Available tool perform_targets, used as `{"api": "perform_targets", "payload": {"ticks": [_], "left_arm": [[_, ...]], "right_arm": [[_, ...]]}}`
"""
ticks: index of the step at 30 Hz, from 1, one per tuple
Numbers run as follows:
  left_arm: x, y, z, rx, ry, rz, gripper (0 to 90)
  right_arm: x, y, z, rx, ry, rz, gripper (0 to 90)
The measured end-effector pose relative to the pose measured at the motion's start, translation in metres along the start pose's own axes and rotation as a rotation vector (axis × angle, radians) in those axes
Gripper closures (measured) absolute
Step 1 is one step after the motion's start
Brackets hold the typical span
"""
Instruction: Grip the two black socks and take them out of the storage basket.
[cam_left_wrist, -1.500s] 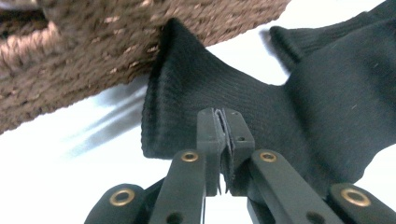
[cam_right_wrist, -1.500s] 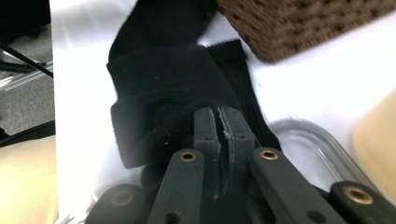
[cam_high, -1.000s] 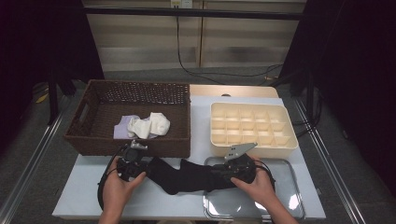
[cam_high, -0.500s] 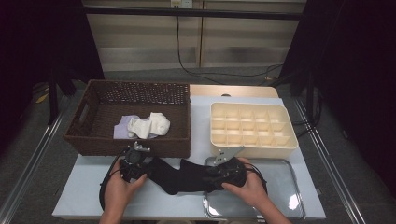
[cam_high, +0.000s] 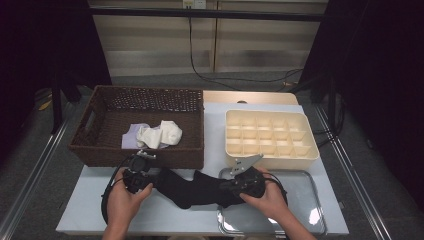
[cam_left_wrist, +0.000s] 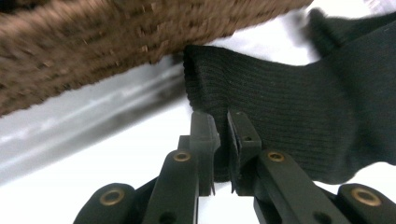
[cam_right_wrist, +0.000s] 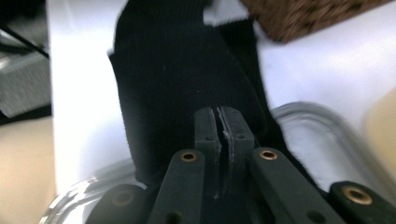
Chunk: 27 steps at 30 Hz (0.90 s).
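At the near edge of a pale grey table (cam_high: 95, 212), a person's two hands stretch a black sock (cam_high: 192, 187) between a pair of handheld grippers. The left gripper (cam_high: 150, 181) has just been closing its jaws and pinches the ribbed cuff end of the sock; in the left gripper view the two black fingers (cam_left_wrist: 204, 135) stand almost together with the knit edge caught between them. The right gripper (cam_high: 227, 186) has likewise just been closing and clamps the other end, its jaws pressed tight on the dark fabric in the right gripper view.

The sock lies flat across the tabletop, its right end reaching over the rim of a clear tray (cam_high: 305, 210) at the near right corner. Just behind the left hand (cam_high: 122, 200) stands a brown wicker basket (cam_high: 90, 145) holding a bundle of white and pale lilac cloth (cam_high: 155, 134). Behind the right hand (cam_high: 272, 195) sits a cream plastic organiser (cam_high: 310, 152) divided into many small square compartments.

Beyond the table, a strip of bare wood (cam_high: 250, 97) shows at the far edge. A black cable (cam_high: 235, 79) trails across the grey floor toward a light panelled wall (cam_high: 165, 45), with dark curtains (cam_high: 380, 75) on either side.
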<state>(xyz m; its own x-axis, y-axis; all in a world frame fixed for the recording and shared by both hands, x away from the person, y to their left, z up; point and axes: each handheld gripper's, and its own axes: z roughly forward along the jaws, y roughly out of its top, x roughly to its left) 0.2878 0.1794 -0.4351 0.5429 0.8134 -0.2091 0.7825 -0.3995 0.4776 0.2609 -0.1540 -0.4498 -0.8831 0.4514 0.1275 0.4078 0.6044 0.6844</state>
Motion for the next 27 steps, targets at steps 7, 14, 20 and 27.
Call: {"api": "perform_targets", "payload": {"ticks": [7,14,20,27], "left_arm": [[-0.006,0.006,-0.025,-0.068,-0.054,0.0,82.4],[-0.021,0.022,-0.032,-0.106,-0.095,0.023,82.3],[-0.039,0.035,-0.013,-0.101,-0.141,0.055,82.3],[-0.057,0.046,0.018,-0.049,-0.178,0.091,82.1]], "right_arm": [[-0.009,0.008,-0.025,-0.054,0.004,0.019,85.9],[-0.015,0.001,-0.05,-0.093,-0.022,0.031,85.9],[-0.027,-0.021,-0.076,-0.113,-0.062,0.067,85.8],[-0.039,-0.056,-0.094,-0.116,-0.101,0.121,85.7]]}}
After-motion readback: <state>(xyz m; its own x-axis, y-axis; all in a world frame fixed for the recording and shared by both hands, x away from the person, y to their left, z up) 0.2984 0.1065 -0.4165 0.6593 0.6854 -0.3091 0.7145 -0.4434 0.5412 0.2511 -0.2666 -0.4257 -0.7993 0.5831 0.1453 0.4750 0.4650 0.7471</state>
